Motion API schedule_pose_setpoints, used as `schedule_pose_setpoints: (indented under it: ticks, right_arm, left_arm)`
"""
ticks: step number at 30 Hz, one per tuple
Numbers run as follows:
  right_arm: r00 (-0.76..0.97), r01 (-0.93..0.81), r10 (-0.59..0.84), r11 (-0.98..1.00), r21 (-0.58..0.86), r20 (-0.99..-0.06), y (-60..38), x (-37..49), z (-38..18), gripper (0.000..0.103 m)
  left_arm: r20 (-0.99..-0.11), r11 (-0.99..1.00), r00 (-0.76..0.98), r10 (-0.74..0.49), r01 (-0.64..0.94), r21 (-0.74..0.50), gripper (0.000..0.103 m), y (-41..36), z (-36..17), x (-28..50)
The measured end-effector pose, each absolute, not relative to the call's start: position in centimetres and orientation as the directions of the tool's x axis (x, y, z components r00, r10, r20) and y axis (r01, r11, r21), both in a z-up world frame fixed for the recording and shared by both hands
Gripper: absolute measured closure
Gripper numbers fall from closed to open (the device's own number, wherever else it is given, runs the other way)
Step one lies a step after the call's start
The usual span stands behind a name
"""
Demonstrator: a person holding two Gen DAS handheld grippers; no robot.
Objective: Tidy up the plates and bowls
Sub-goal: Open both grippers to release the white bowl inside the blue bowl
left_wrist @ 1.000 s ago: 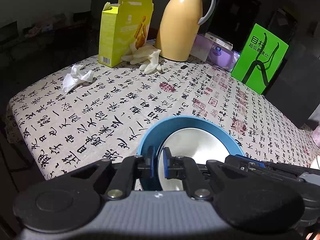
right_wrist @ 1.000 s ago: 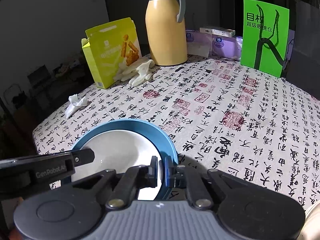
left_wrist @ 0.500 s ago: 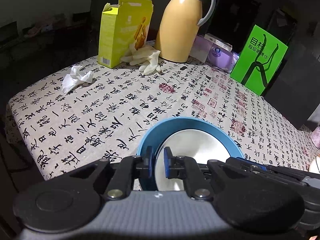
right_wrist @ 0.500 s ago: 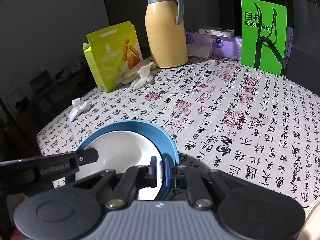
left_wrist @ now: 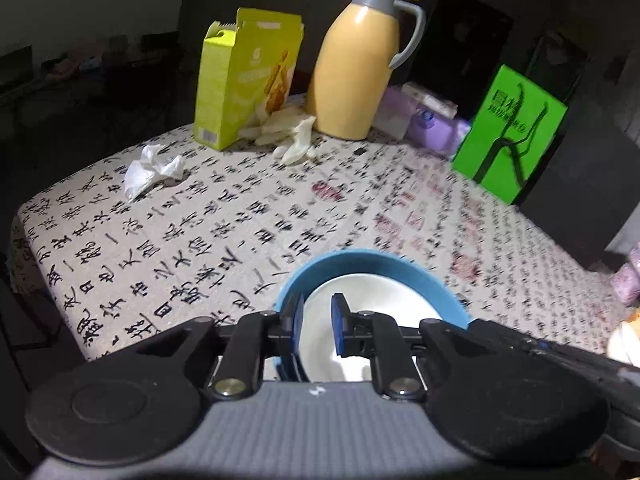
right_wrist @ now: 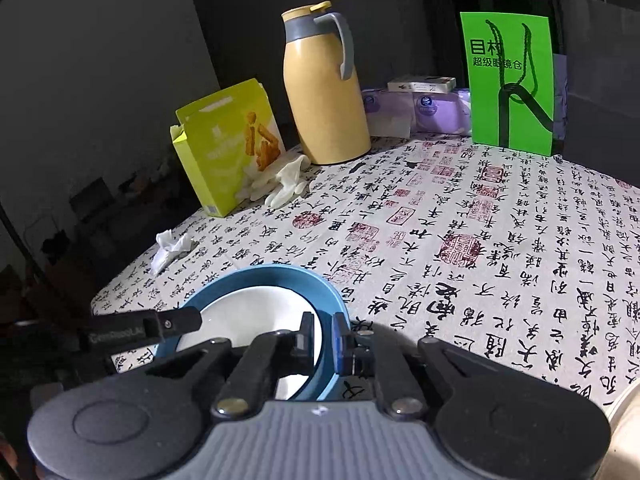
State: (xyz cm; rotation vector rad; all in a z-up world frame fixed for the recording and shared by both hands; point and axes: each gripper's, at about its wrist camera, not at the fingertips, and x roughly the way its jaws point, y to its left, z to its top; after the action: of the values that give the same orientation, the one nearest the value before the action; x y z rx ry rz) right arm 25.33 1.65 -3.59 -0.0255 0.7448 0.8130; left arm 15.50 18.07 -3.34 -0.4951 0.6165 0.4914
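Blue plate (right_wrist: 280, 276): sits near the front left corner of the table (right_wrist: 460, 248), a white dish (right_wrist: 248, 316) nested inside it. Seen also from the left wrist, blue rim (left_wrist: 360, 260) around white dish (left_wrist: 372, 300).

Left hand-held gripper (left_wrist: 316, 322): at the plate's left rim. Jaws have just been opening; blue pads now stand apart with a clear gap. The outer pad lies along the blue rim; the inner pad hangs over the white dish. No squeeze visible on either. View is motion-blurred.

Right hand-held gripper (right_wrist: 323, 340): at the plate's right rim. Jaws nearly closed, the blue rim pinched between the pads, one pad inside over the white dish, one outside.

Left gripper seen from right wrist: a black finger (right_wrist: 160, 326) reaches in from the left, tip at the plate's edge.

Table covering: pale cloth printed with black calligraphy and red seals.

Far side of table: yellow thermos jug (right_wrist: 324, 88) with grey lid and handle, upright; yellow-green snack box (right_wrist: 228, 148) to its left, top flap open; pale gloves (right_wrist: 280, 184) lying between box and jug.

Left edge: crumpled white tissue (right_wrist: 170, 250), well apart from the plate.

Back right: green paper bag (right_wrist: 512, 84), upright; purple packs (right_wrist: 420, 108) beside it, a small box on top.
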Motion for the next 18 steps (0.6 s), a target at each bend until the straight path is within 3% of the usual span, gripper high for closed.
schedule_pose_setpoints:
  ticks: [1, 3, 5, 6, 7, 8, 10, 18]
  right_arm:
    - [0.454, -0.667, 0.654, 0.7, 0.255, -0.606, 1.5, 25.2, -3.5, 0.092]
    - [0.461, -0.668, 0.662, 0.697, 0.259, -0.591, 1.1, 24.8, -3.4, 0.087]
    - [0.466, -0.669, 0.67, 0.694, 0.265, -0.577, 0.6, 24.5, -3.4, 0.064]
    - [0.472, -0.667, 0.673, 0.695, 0.268, -0.57, 0.3, 24.3, -3.4, 0.04]
    - [0.479, -0.665, 0.673, 0.697, 0.268, -0.563, 0.0, 24.0, -3.4, 0.021]
    - [0.488, -0.665, 0.675, 0.699, 0.265, -0.554, -0.4, 23.6, -3.4, 0.014]
    - [0.499, -0.668, 0.676, 0.699, 0.256, -0.542, -1.0, 23.0, -3.5, 0.0]
    - [0.54, -0.669, 0.684, 0.703, 0.243, -0.491, -4.1, 20.0, -3.7, 0.0]
  left_arm:
    - [-0.631, 0.777, 0.721, 0.285, -0.559, -0.288, 0.079, 17.9, -3.1, 15.2]
    - [-0.603, 0.786, 0.739, 0.3, -0.55, -0.283, 0.055, 17.7, -2.6, 14.7]
    - [-0.572, 0.797, 0.757, 0.317, -0.54, -0.273, 0.04, 17.5, -2.2, 14.0]
    - [-0.558, 0.801, 0.765, 0.322, -0.534, -0.269, 0.024, 17.4, -2.1, 13.7]
    - [-0.541, 0.807, 0.775, 0.327, -0.527, -0.267, 0.015, 17.4, -2.0, 13.2]
    - [-0.525, 0.811, 0.784, 0.332, -0.522, -0.266, 0.001, 17.3, -2.0, 12.8]
    - [-0.476, 0.826, 0.812, 0.337, -0.498, -0.265, 0.0, 17.1, -2.0, 11.6]
    - [-0.386, 0.865, 0.865, 0.32, -0.433, -0.255, 0.0, 16.3, -3.6, 6.8]
